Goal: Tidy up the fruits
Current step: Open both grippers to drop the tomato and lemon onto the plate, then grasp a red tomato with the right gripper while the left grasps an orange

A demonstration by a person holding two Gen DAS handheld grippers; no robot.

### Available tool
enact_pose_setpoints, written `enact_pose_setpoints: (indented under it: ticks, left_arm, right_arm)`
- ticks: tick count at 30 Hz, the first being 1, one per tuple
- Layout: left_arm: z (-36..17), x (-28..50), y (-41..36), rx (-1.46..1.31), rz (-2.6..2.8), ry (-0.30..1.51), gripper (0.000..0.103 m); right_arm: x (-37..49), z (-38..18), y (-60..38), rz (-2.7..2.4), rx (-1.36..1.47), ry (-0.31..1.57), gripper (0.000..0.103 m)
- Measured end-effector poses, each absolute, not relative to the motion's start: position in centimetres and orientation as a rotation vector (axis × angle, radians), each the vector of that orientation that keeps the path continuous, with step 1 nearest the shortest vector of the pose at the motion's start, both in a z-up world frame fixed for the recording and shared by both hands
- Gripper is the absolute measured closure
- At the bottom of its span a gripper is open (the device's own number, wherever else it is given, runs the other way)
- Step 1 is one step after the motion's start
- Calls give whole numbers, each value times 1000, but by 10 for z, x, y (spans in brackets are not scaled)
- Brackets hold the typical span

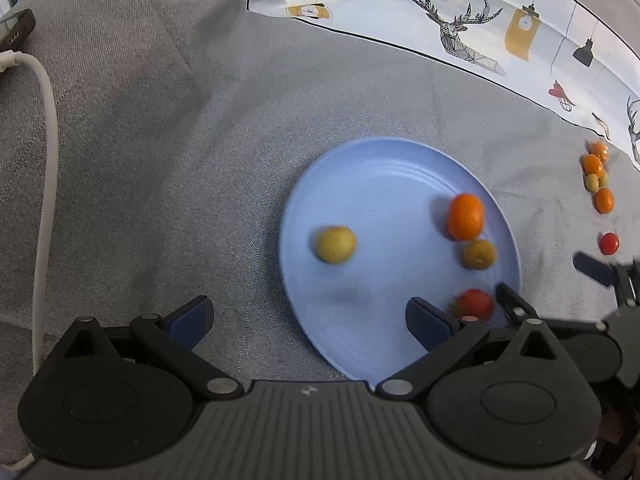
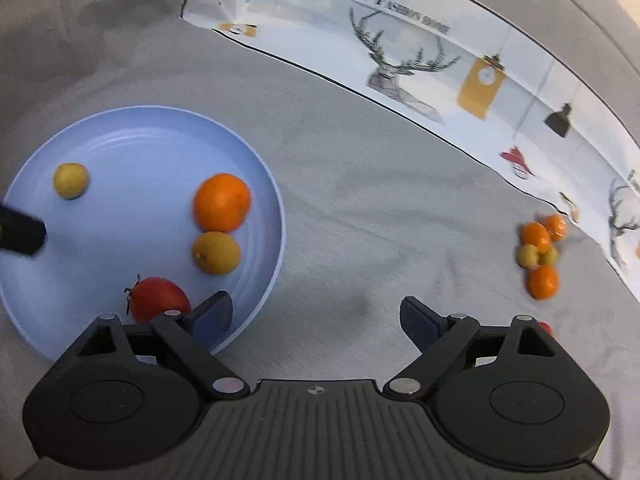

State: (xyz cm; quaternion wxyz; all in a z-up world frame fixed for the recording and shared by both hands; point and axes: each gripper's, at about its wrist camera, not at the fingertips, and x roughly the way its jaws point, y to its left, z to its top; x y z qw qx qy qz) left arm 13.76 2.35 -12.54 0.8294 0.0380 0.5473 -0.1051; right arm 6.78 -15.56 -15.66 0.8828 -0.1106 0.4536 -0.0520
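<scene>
A light blue plate (image 1: 380, 168) (image 2: 132, 132) lies on the grey cloth. It holds a yellow-green fruit (image 1: 336, 244) (image 2: 71, 180), an orange (image 1: 465, 216) (image 2: 222, 201), a yellow-orange fruit (image 1: 479, 254) (image 2: 216, 252) and a red tomato (image 1: 474, 304) (image 2: 160, 298). My left gripper (image 1: 308, 322) is open and empty over the plate's near-left rim. My right gripper (image 2: 316, 318) is open and empty over the cloth just right of the plate. Loose oranges and small green fruits (image 1: 598, 178) (image 2: 540, 252) lie in a cluster to the right, with a small red tomato (image 1: 609, 243) near them.
A white printed cloth with deer drawings (image 1: 452, 20) (image 2: 400, 64) runs along the far side. A white cable (image 1: 46, 160) and a dark device (image 1: 16, 28) lie at the far left. The right gripper's fingers (image 1: 596, 270) show in the left wrist view.
</scene>
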Motion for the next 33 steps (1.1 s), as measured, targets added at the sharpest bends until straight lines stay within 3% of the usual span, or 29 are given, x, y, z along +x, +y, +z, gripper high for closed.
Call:
enact_pose_setpoints:
  ticks: [8,20,33]
  left_arm:
    - [-104,127,13,84,-250,1130,1]
    - [-33,74,-54,140,-365,1016,0]
    - [-47,102,-164,206,-400,1075,0]
  right_arm:
    - [50,-144,-171,-145,-155,956,12]
    - [-40,-69,-243,-229,135,793,7]
    - [-27,-122,-374,-438,229,723,7]
